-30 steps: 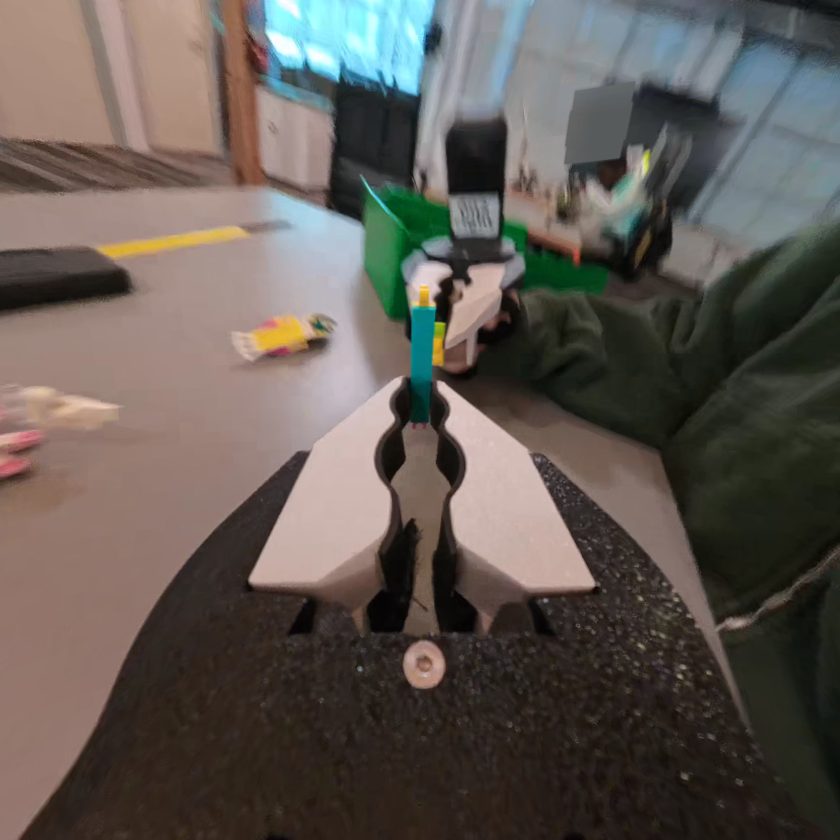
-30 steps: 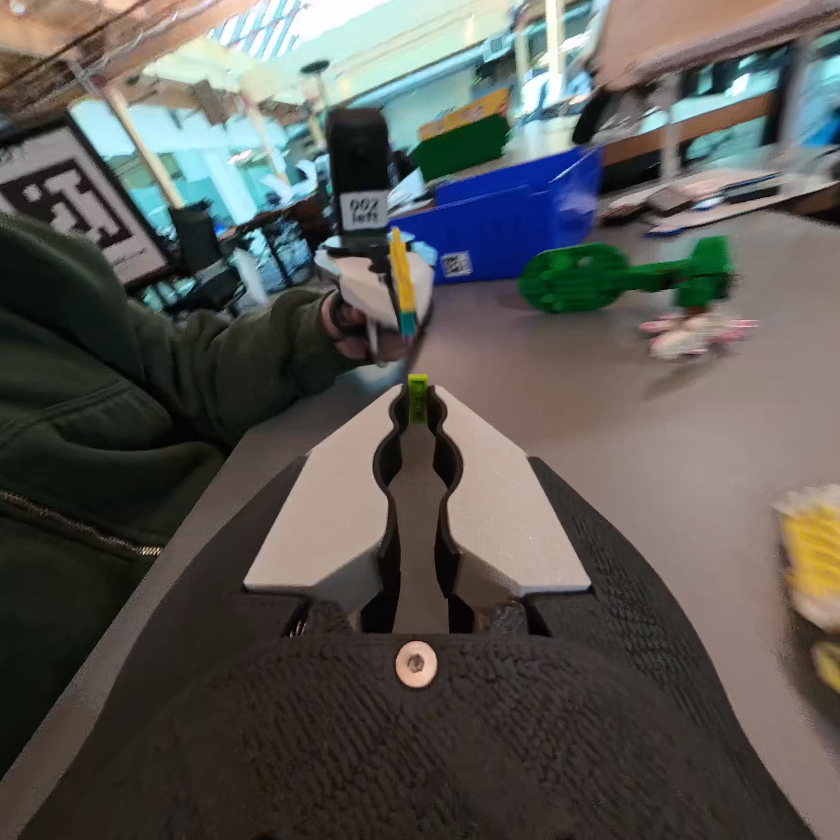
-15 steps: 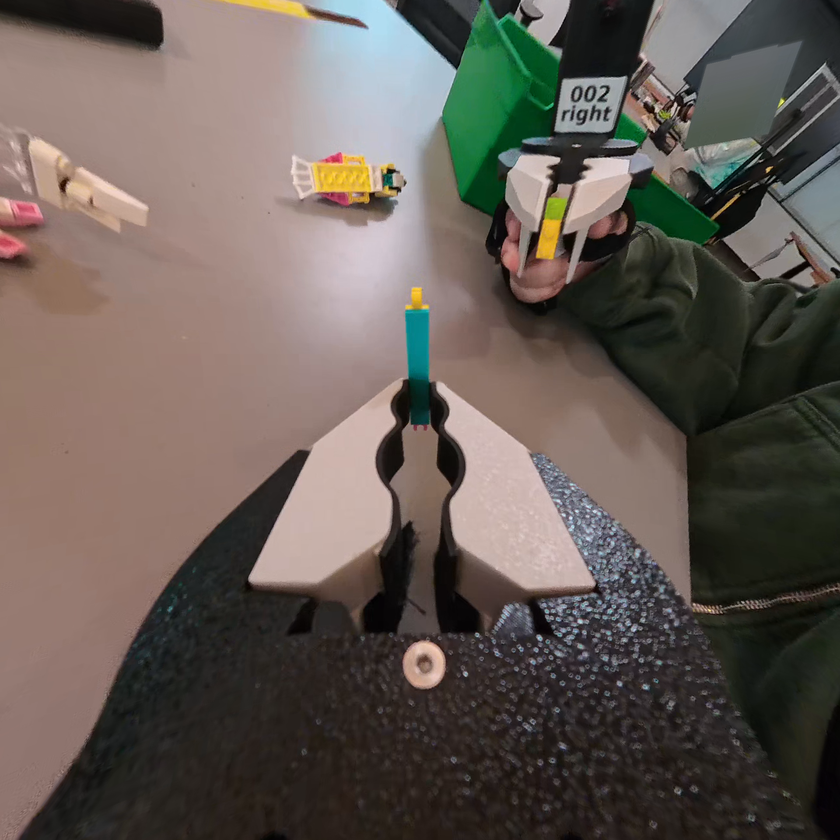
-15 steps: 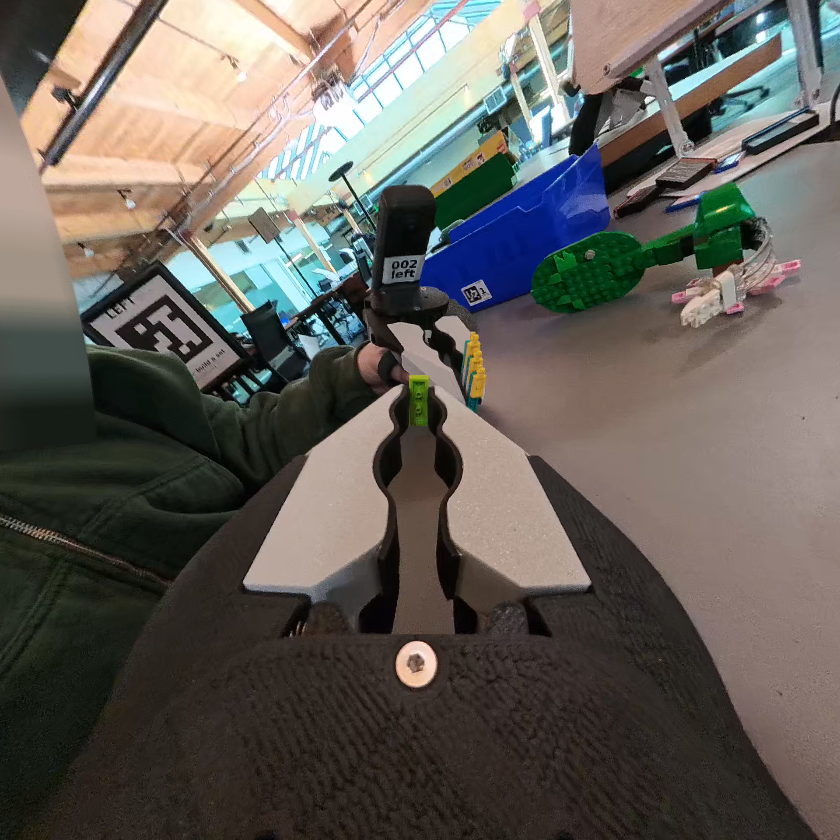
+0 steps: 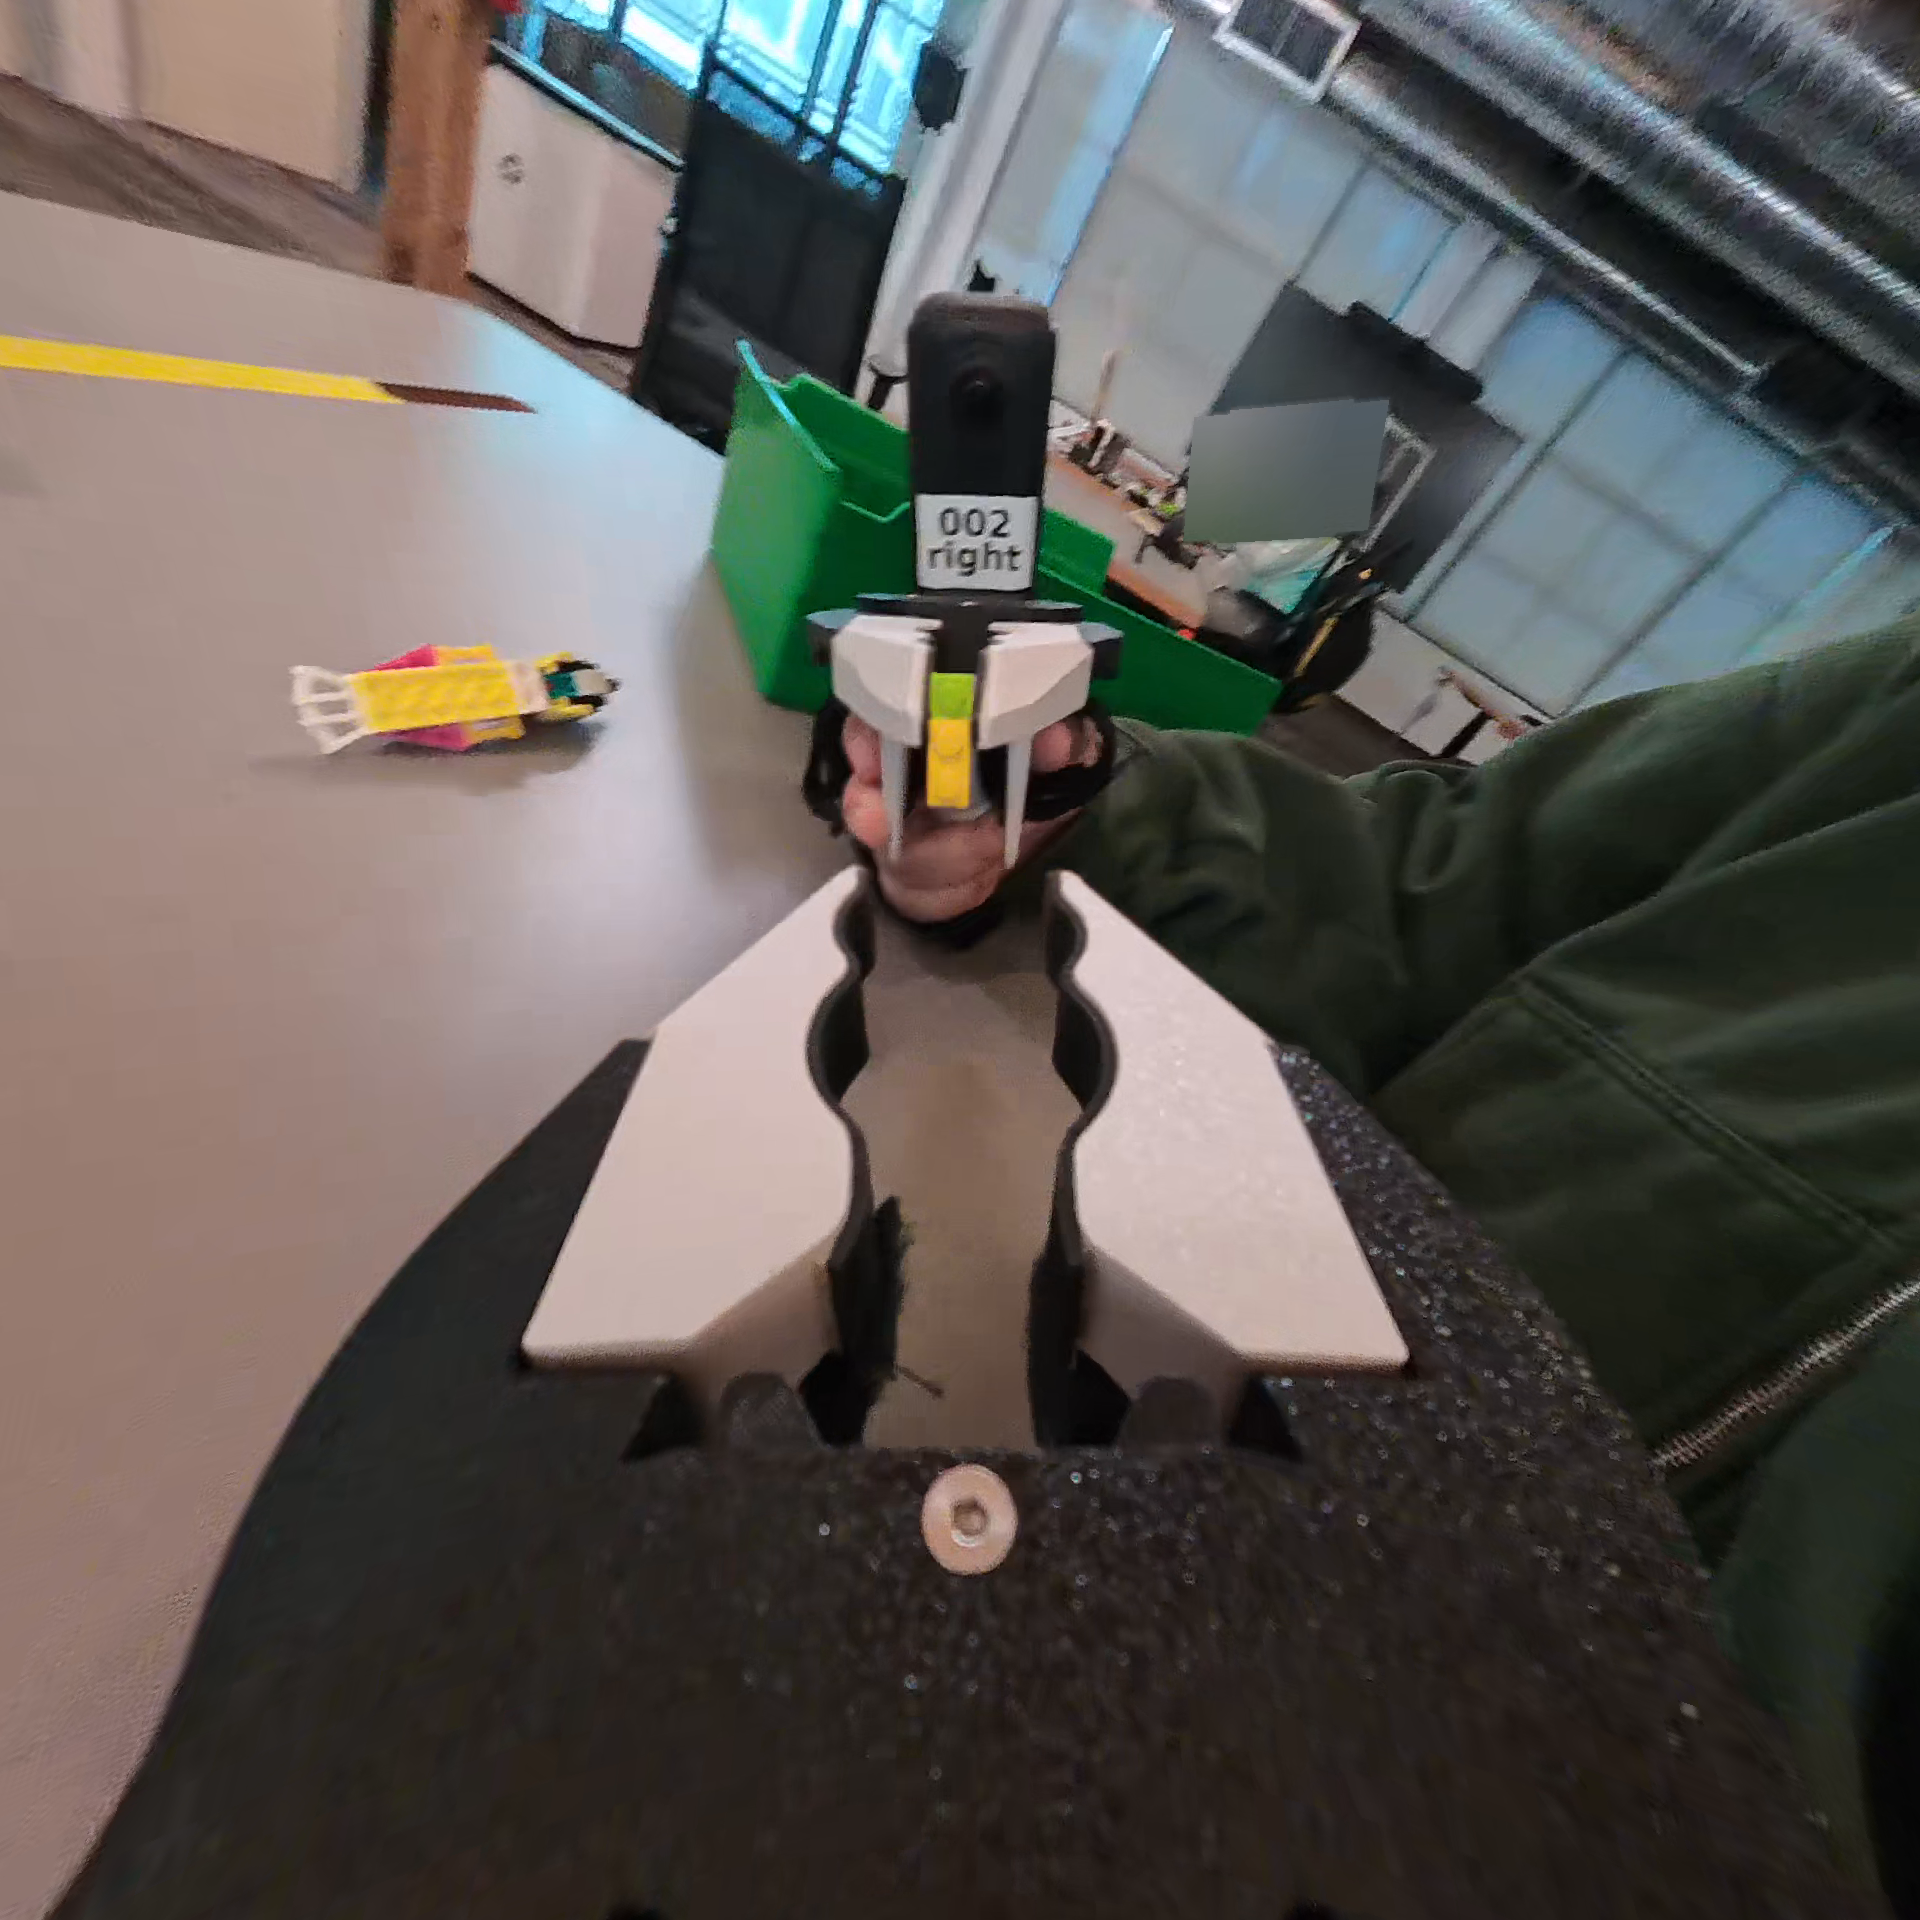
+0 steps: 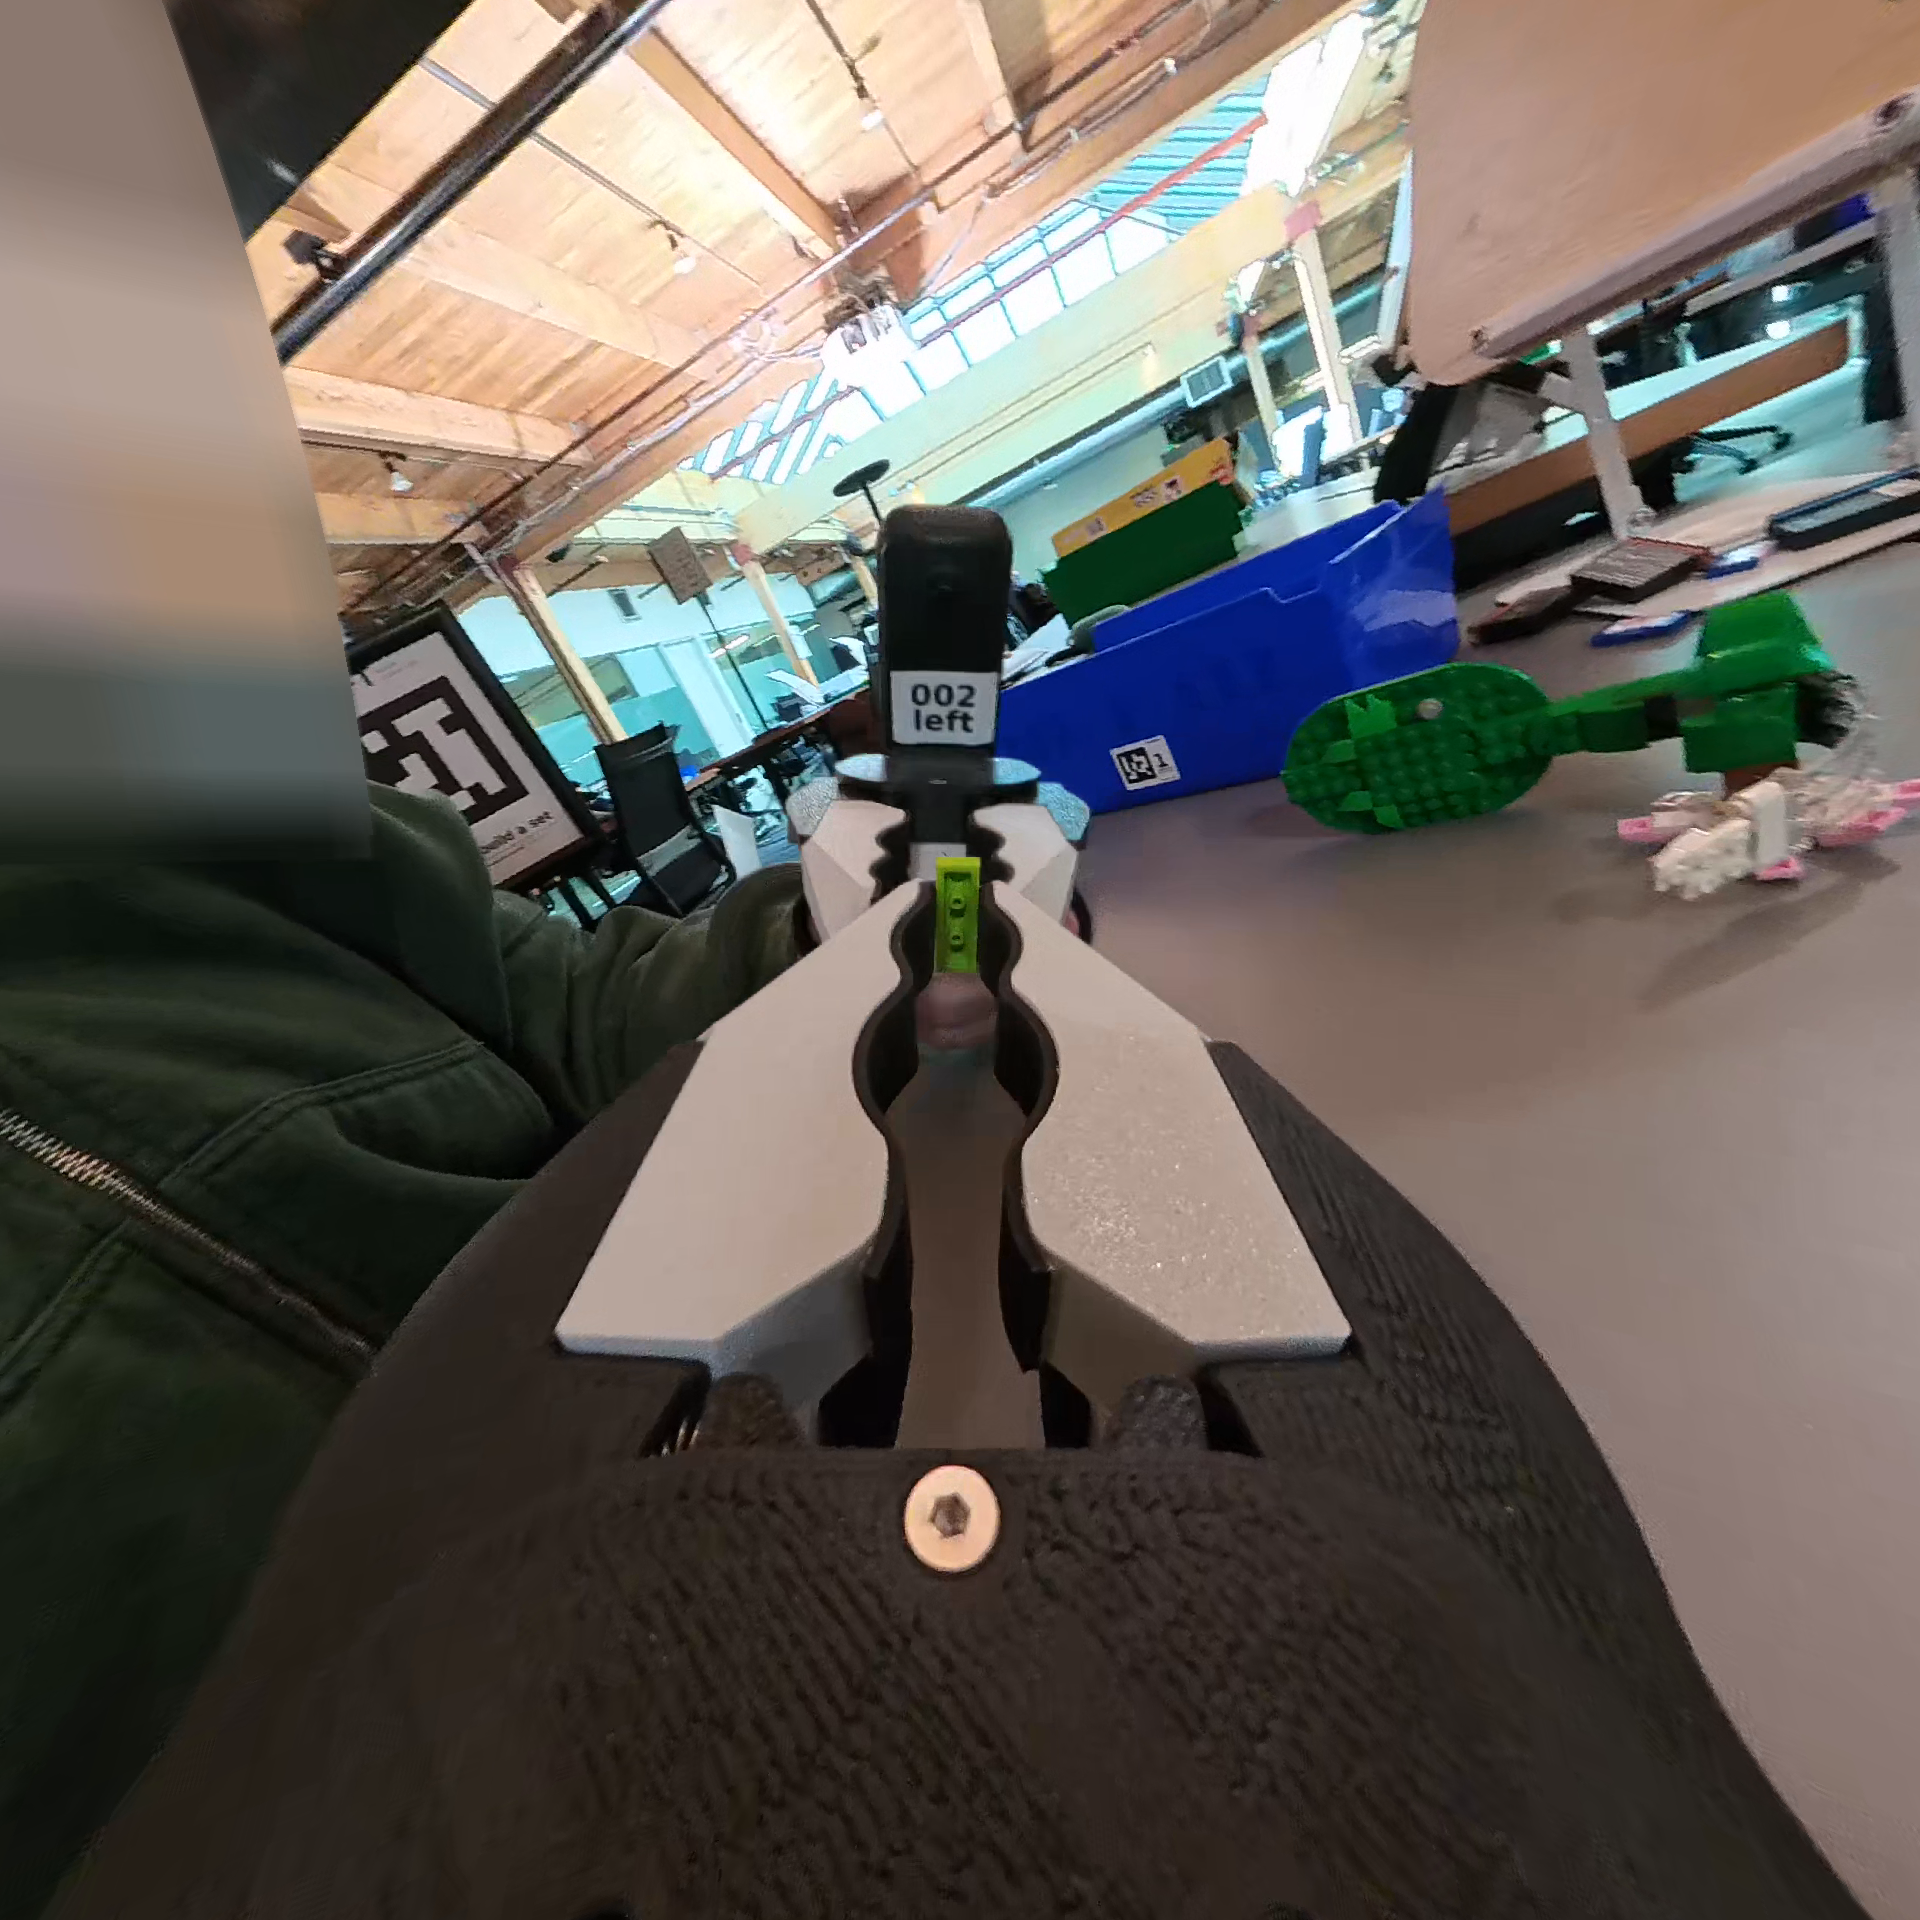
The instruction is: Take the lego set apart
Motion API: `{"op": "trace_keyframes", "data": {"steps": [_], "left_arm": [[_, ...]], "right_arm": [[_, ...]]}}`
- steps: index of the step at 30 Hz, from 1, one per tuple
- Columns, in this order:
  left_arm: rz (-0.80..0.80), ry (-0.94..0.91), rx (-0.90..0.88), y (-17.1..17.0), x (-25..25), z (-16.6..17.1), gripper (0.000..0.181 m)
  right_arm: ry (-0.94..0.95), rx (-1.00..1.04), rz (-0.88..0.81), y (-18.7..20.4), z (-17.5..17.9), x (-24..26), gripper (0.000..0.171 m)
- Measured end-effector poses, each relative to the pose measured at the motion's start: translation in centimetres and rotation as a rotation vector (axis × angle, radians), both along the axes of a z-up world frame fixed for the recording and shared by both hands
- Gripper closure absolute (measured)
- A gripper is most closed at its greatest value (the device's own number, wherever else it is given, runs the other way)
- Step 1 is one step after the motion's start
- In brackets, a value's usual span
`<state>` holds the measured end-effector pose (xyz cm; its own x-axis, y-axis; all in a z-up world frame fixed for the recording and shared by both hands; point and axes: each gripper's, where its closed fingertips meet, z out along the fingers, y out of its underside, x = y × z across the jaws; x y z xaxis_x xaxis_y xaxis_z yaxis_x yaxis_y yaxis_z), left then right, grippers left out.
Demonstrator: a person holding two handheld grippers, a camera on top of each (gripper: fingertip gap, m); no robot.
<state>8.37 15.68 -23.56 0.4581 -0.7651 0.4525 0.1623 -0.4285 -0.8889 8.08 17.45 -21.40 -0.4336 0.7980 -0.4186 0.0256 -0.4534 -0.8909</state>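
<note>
My left gripper [image 5: 956,894] is open and empty above the grey table [image 5: 312,1039]. My right gripper [image 6: 954,904] is shut on a small lime green lego piece [image 6: 956,920]. In the left wrist view the right gripper [image 5: 951,717] faces me head-on, and the piece [image 5: 948,748] shows lime on top and yellow below. In the right wrist view the left gripper [image 6: 940,842] stands just beyond the lime piece with its jaws apart. The two grippers point at each other, a short way apart. No teal piece shows in either view.
A yellow and pink lego model [image 5: 447,696] lies on the table to the left, a green bin [image 5: 790,540] behind it. A blue bin [image 6: 1247,686], a green lego model [image 6: 1455,743] and white-pink pieces [image 6: 1745,831] lie to the right. Green sleeves [image 5: 1558,987] fill the near side. Only a small space, under 4 cm, lies between the two pairs of fingers. The green lego model [image 6: 1455,743] is about equally far from each gripper, around 25 centimetres.
My left gripper has opened, and the teal and yellow piece it held is gone from view. The two grippers have turned to face each other. The right gripper still holds the lime piece.
</note>
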Motion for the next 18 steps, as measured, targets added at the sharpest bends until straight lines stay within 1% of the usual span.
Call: {"op": "trace_keyframes", "data": {"steps": [3, 5, 8, 12, 14, 15, 17, 18], "left_arm": [[-0.058, -0.017, 0.052, -0.7, 1.5, 0.3, 0.160], [-0.064, 0.002, 0.073, -0.7, 2.1, 0.2, 0.163], [-0.047, 0.033, 0.122, -0.7, 2.2, 0.2, 0.174], [-0.041, 0.053, 0.161, -0.7, 2.0, 0.3, 0.173], [0.010, 0.081, 0.170, -0.1, 1.6, 0.1, 0.165], [0.028, 0.089, 0.177, 0.0, 1.3, 0.1, 0.164], [0.014, 0.066, 0.186, -0.2, 1.4, 0.5, 0.165], [0.002, 0.051, 0.190, -0.3, 1.6, 0.6, 0.169]], "right_arm": [[0.004, 0.020, 0.032, -0.8, 0.0, 0.0, 0.166], [0.007, 0.038, 0.048, -1.3, 0.0, 0.0, 0.166], [0.016, 0.058, 0.056, -1.7, 0.1, 0.0, 0.166], [0.024, 0.078, 0.056, -1.8, 0.1, 0.1, 0.166], [0.025, 0.106, 0.062, -2.0, 0.1, 0.2, 0.166], [0.022, 0.122, 0.061, -2.1, 0.0, 0.2, 0.166], [0.016, 0.149, 0.060, -2.3, -0.2, 0.1, 0.166], [0.014, 0.162, 0.060, -2.5, -0.2, 0.0, 0.166]]}}
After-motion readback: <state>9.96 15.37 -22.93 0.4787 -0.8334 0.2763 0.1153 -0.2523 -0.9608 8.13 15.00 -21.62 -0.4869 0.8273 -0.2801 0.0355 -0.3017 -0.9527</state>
